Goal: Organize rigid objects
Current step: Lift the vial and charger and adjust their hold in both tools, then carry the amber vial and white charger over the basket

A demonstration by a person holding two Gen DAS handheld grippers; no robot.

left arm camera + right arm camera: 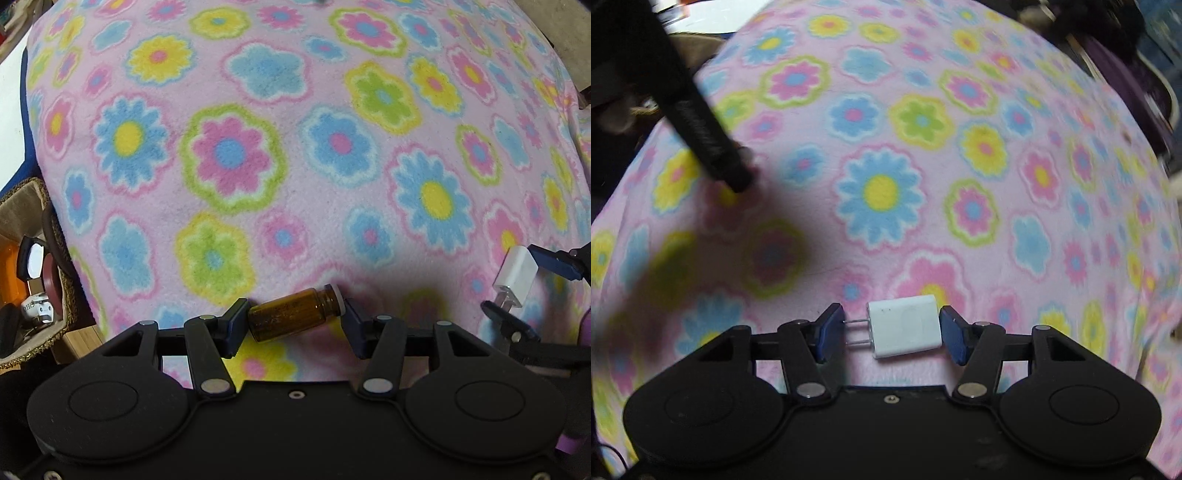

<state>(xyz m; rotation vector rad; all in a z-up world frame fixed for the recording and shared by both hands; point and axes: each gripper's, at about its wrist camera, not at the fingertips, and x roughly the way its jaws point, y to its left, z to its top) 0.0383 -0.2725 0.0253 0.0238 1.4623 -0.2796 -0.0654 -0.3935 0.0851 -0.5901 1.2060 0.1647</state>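
A woven basket (55,295) is sitting at the left edge, holding an orange item and other small things too cramped to tell apart. The flowered fleece blanket (295,147) is covering the whole surface. The left gripper (295,314) is clamping its fingers end to end on an amber vial (291,314). The right gripper (892,330) is gripping a white plug adapter (905,330), prongs against one finger.

We count one brown glass bottle (293,314), one white plug adapter (905,330), one woven basket (55,325) at lower left, and two grippers (293,319) (892,330).
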